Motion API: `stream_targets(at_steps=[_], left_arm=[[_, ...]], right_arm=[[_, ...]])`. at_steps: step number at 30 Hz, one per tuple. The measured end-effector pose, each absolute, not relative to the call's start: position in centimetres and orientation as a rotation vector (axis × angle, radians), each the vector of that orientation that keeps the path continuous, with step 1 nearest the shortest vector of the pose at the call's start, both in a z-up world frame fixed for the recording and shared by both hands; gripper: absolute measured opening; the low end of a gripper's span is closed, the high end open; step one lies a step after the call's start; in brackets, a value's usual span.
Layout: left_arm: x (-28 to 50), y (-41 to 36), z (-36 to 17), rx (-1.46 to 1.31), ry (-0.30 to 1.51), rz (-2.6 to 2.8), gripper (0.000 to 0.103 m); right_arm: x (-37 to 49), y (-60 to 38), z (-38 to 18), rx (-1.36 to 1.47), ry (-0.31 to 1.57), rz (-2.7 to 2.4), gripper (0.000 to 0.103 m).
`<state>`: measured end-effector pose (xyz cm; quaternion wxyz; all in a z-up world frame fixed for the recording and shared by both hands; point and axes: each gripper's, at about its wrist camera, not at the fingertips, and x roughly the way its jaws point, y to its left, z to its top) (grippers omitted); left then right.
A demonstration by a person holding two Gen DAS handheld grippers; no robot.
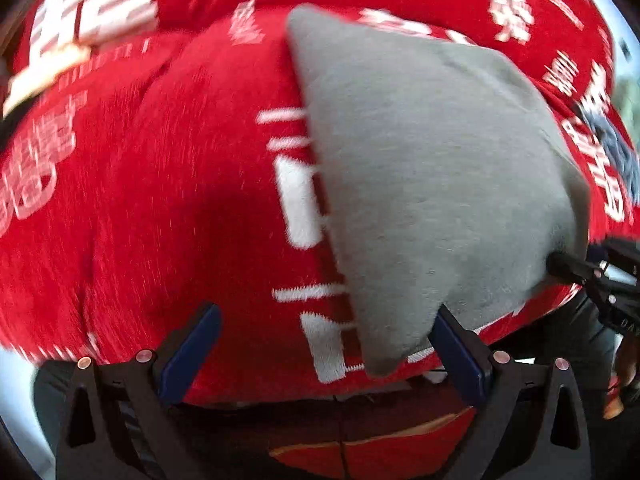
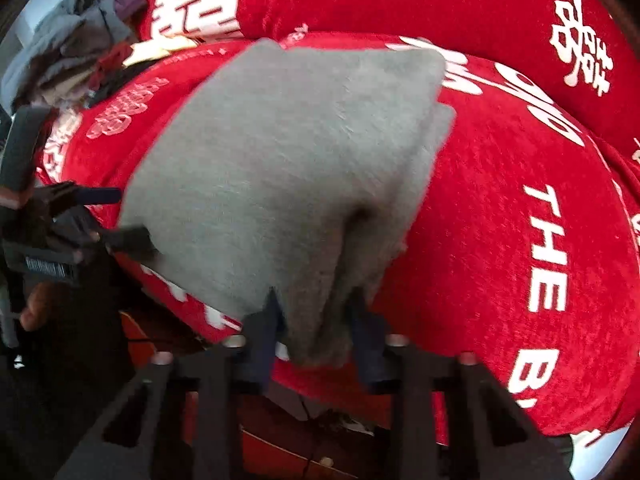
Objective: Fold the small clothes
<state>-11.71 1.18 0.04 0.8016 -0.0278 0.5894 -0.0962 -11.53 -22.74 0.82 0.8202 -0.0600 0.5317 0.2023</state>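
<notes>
Right gripper point(image 2: 316, 336) clamps a bunched corner of the grey garment point(image 2: 288, 168), which lies folded on the red printed blanket point(image 2: 500, 240). Left gripper point(image 1: 328, 344) jaws stand spread; one pad appears to touch the garment's near edge.

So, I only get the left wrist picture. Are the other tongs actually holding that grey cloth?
Observer: Yes. The right tongs are shut on a bunched fold of the grey cloth.
Operator: Is it a single layer?
Observer: No, stacked layers show along its right edge.
Operator: Any more clothes waiting?
Observer: A pile of clothes lies beyond the red blanket, at the far left.
</notes>
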Motion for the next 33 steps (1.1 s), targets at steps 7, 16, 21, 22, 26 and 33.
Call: stream_targets(at_steps=[7, 16, 21, 22, 26, 33], left_arm=[[-13.1, 0.5, 5.2, -0.035, 1.133, -0.291, 0.102], [-4.9, -1.9, 5.2, -0.028, 1.114, -0.072, 0.102], [-3.4, -3.4, 3.3, -0.008, 1.144, -0.06, 0.102], [-3.3, -3.3, 3.0, -0.018, 1.146, -0.061, 0.103], [-1.9, -3.1, 3.0, -0.053, 1.175, -0.073, 0.103], [-1.6, -3.8, 4.8, 0.021, 1.122, -0.029, 0.103]], right_arm=[[-12.3, -23.5, 4.7, -0.119, 1.07, 0.464, 0.061], [-9.1, -17.8, 5.5, -0.377, 0.907, 0.507, 0.081], [-6.2, -17.3, 3.5, -0.344, 0.959, 0.561, 0.087], [-5.5, -17.7, 3.5, -0.312, 0.962, 0.568, 0.089], [-3.8, -18.8, 4.0, -0.189, 0.992, 0.567, 0.092], [-4.3, -17.6, 6.4, -0.237, 0.92, 0.584, 0.092]])
